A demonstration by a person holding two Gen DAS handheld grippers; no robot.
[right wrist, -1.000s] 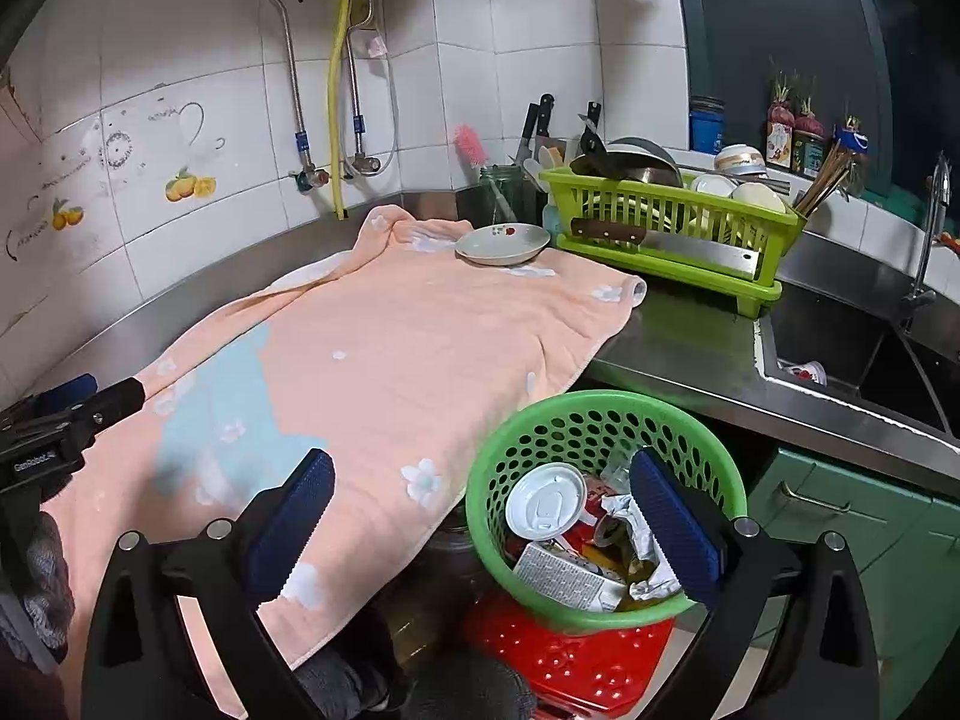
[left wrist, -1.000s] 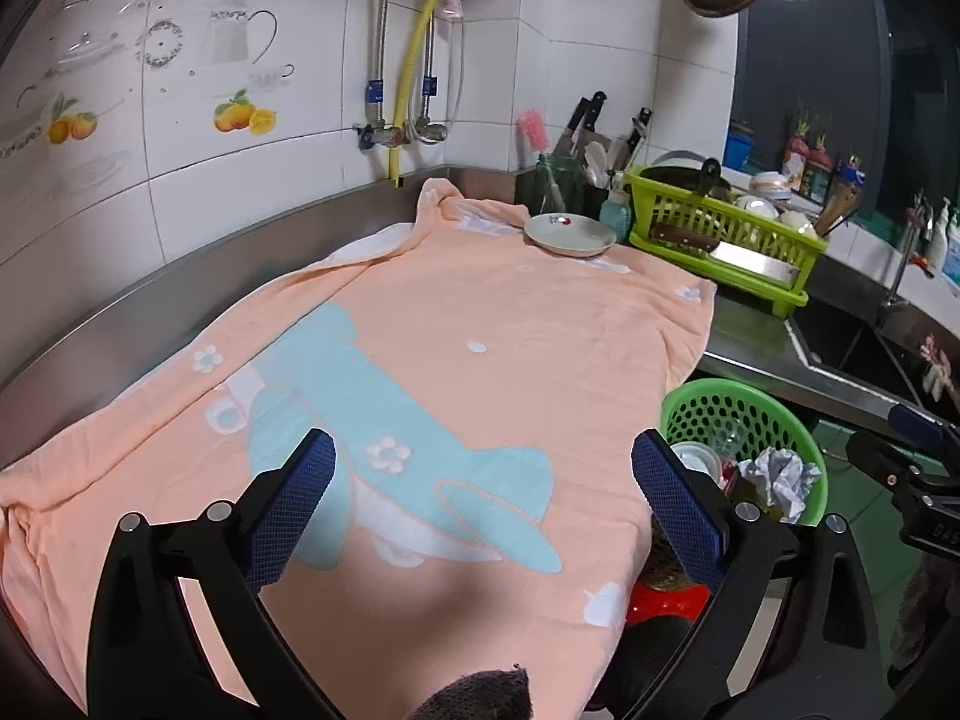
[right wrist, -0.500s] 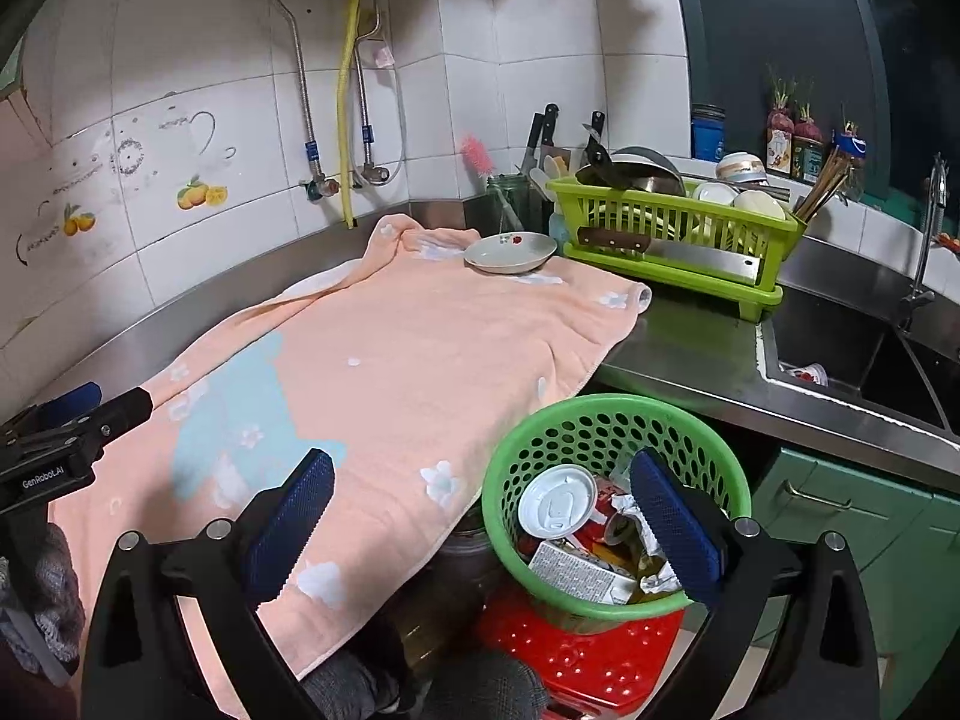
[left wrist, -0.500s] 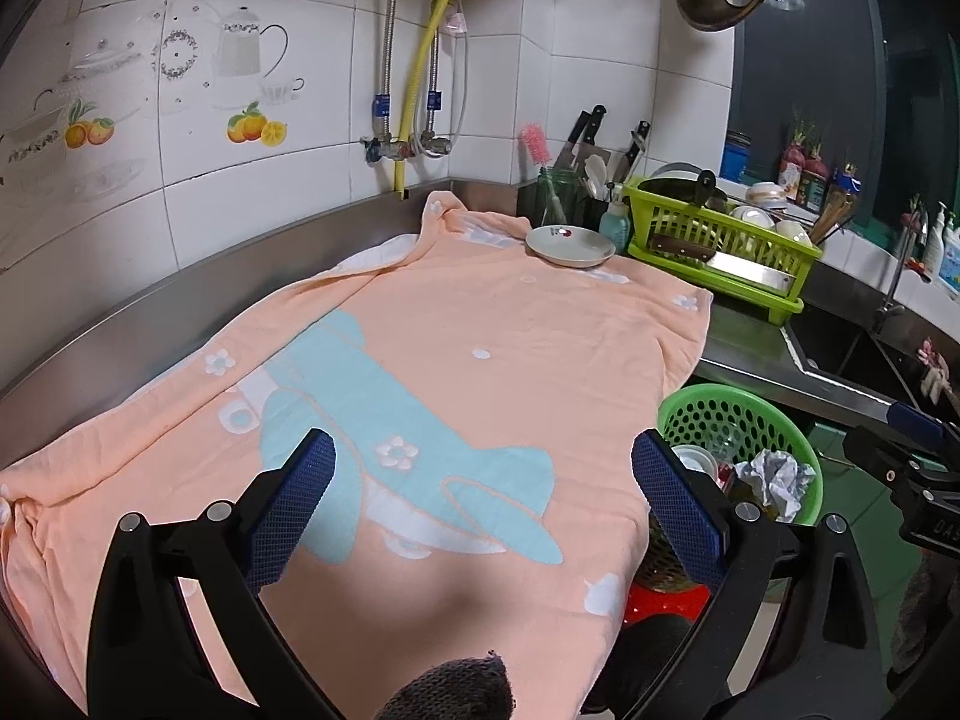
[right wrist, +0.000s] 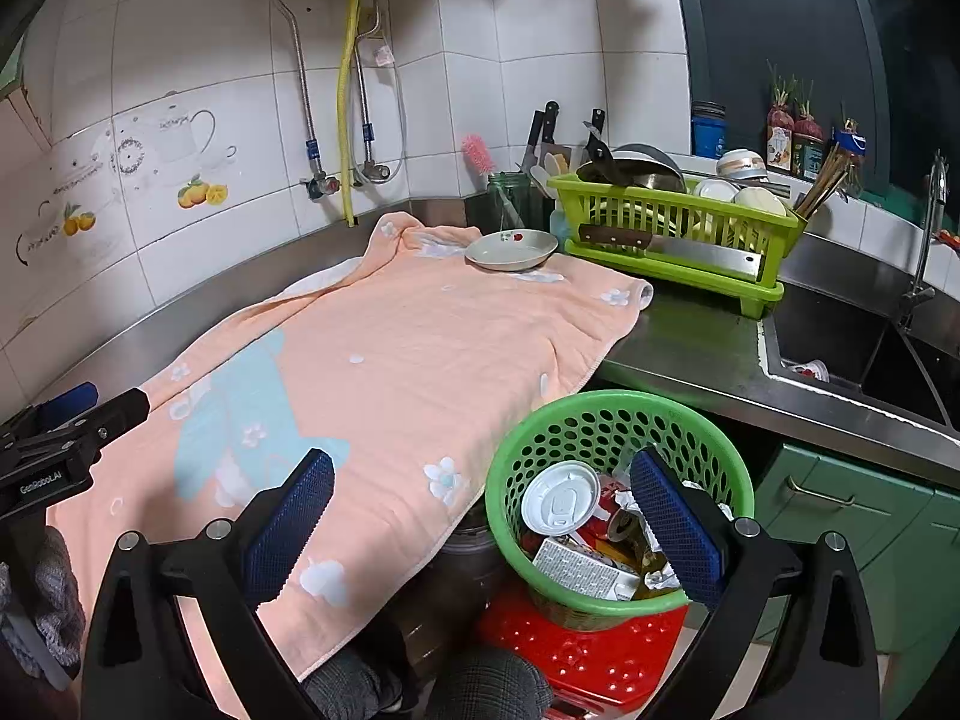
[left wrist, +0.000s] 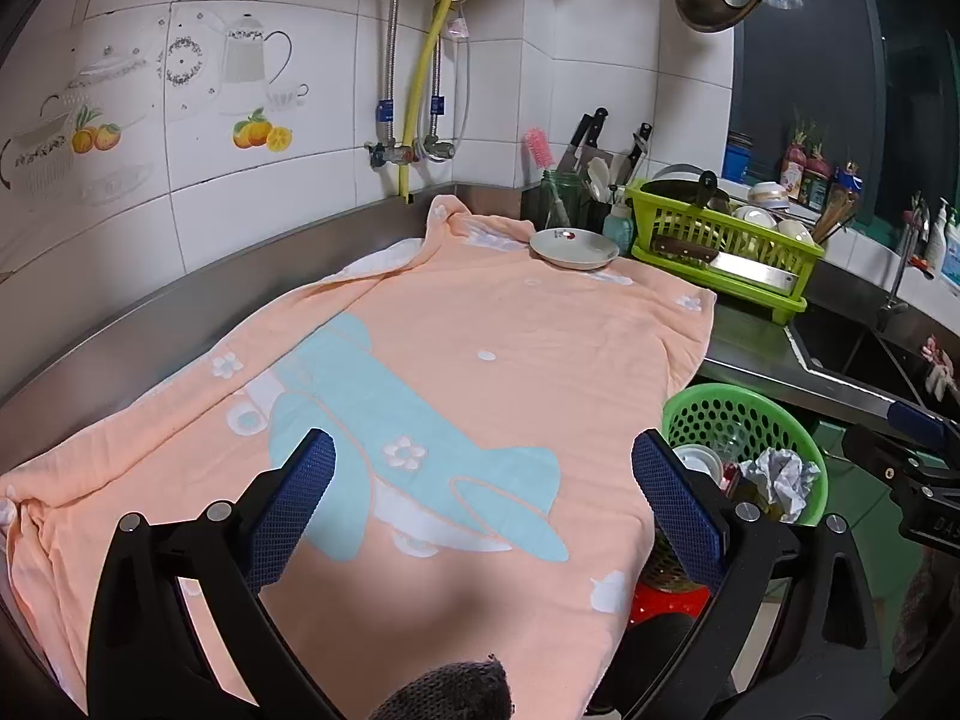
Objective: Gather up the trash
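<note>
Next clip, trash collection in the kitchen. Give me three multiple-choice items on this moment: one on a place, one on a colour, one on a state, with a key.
1. Where does the small plate rest?
A. in the sink
B. on the far end of the peach towel
C. inside the dish rack

2. What colour is the trash basket?
A. green
B. blue
C. white

3. How do the two grippers stand?
A. both shut on trash
B. left open, right shut on a lid
C. both open and empty

Key: 1 B, the plate sits on the towel beside the dish rack. 2 A, its perforated wall is green. 3 C, the left gripper and right gripper have fingers spread with nothing between them.
</note>
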